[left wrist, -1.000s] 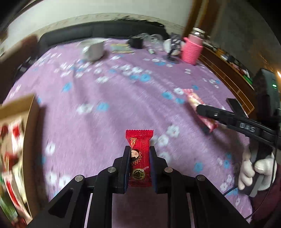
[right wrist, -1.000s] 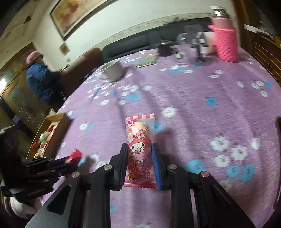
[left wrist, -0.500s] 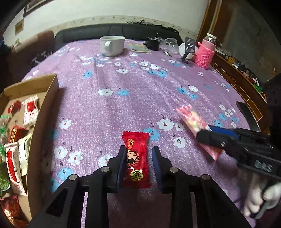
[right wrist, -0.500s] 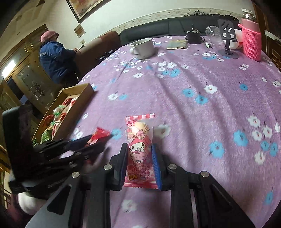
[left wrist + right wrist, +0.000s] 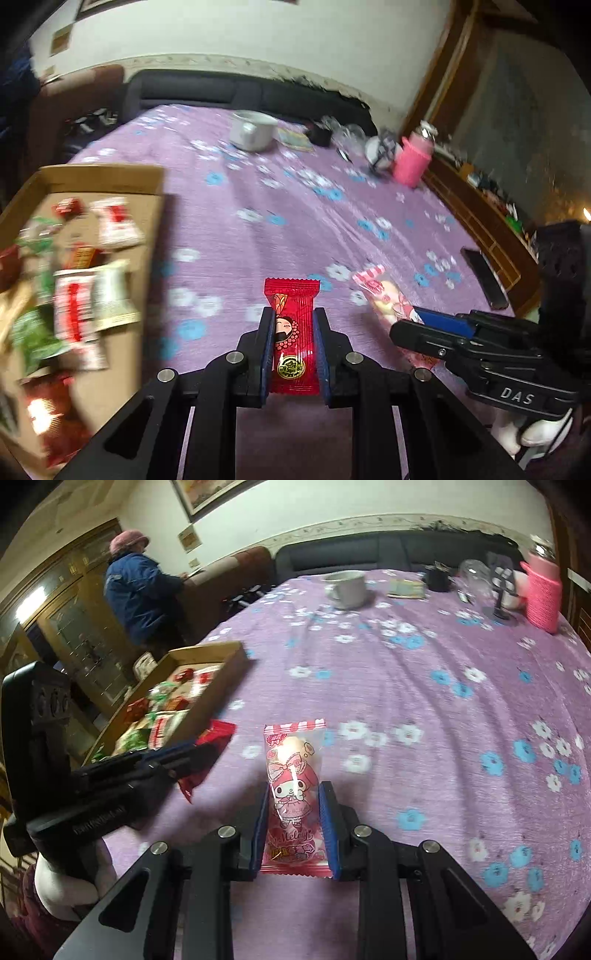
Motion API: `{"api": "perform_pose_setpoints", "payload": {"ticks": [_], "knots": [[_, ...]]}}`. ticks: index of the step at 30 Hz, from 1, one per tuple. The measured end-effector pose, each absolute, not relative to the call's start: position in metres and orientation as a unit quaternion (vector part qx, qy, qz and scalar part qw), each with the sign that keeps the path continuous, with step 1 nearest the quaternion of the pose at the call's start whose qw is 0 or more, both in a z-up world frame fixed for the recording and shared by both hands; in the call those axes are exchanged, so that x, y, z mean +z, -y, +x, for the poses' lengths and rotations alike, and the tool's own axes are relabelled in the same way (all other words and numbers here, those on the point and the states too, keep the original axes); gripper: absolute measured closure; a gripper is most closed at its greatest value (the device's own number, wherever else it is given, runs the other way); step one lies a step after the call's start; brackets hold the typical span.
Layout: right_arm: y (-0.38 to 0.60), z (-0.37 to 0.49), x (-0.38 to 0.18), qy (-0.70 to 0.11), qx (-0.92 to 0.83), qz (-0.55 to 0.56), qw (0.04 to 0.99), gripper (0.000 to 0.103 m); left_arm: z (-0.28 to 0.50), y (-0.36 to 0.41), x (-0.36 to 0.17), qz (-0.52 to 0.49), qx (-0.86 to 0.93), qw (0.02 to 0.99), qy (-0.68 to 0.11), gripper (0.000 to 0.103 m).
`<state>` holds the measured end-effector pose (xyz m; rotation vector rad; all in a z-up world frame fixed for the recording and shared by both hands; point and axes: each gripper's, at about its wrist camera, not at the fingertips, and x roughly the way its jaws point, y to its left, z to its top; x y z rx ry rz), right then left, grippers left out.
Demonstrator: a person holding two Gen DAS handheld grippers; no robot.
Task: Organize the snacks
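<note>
The cardboard box (image 5: 92, 177), seen further at 9 o'clock half a second ago, is now closer. The red candy (image 5: 293, 332) is being clenched by the closing left gripper (image 5: 293, 332); the pink snack (image 5: 293, 794) is grasped by the right gripper (image 5: 293, 812). A white mug (image 5: 253, 129) stands at 12 o'clock.

Black left gripper (image 5: 291, 354) with blue pads and silver screws, black right gripper (image 5: 293, 834) stamped DAS, white gloves (image 5: 532, 435), dark maroon sleeve (image 5: 35, 904) at the wrist
</note>
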<state>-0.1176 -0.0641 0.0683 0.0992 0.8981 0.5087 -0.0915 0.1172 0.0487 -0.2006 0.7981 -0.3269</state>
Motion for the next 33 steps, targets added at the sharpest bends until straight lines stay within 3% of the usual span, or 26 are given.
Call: {"api": "perform_pose_setpoints", "payload": {"ticks": [11, 18, 20, 22, 26, 33], "knots": [[-0.068, -0.123, 0.092, -0.43, 0.363, 0.021, 0.826, 0.077, -0.133, -0.259, 0.054, -0.173, -0.021, 0.915, -0.363, 0.083], [-0.135, -0.117, 0.072, -0.451, 0.375, -0.012, 0.81, 0.077, -0.137, -0.293, 0.039, -0.204, 0.002, 0.907, -0.367, 0.082], [-0.144, -0.113, 0.064, -0.457, 0.363, -0.021, 0.812, 0.076, -0.136, -0.295, 0.037, -0.217, -0.006, 0.906, -0.364, 0.076], [-0.147, -0.113, 0.059, -0.462, 0.355, -0.022, 0.812, 0.075, -0.136, -0.298, 0.038, -0.223, -0.009, 0.907, -0.358, 0.056], [-0.14, -0.115, 0.062, -0.451, 0.345, -0.015, 0.823, 0.065, -0.143, -0.293, 0.051, -0.209, -0.006, 0.916, -0.343, 0.046], [-0.105, -0.136, 0.091, -0.38, 0.311, 0.007, 0.871, 0.053, -0.163, -0.251, 0.097, -0.089, 0.073, 0.952, -0.285, 0.01]]}}
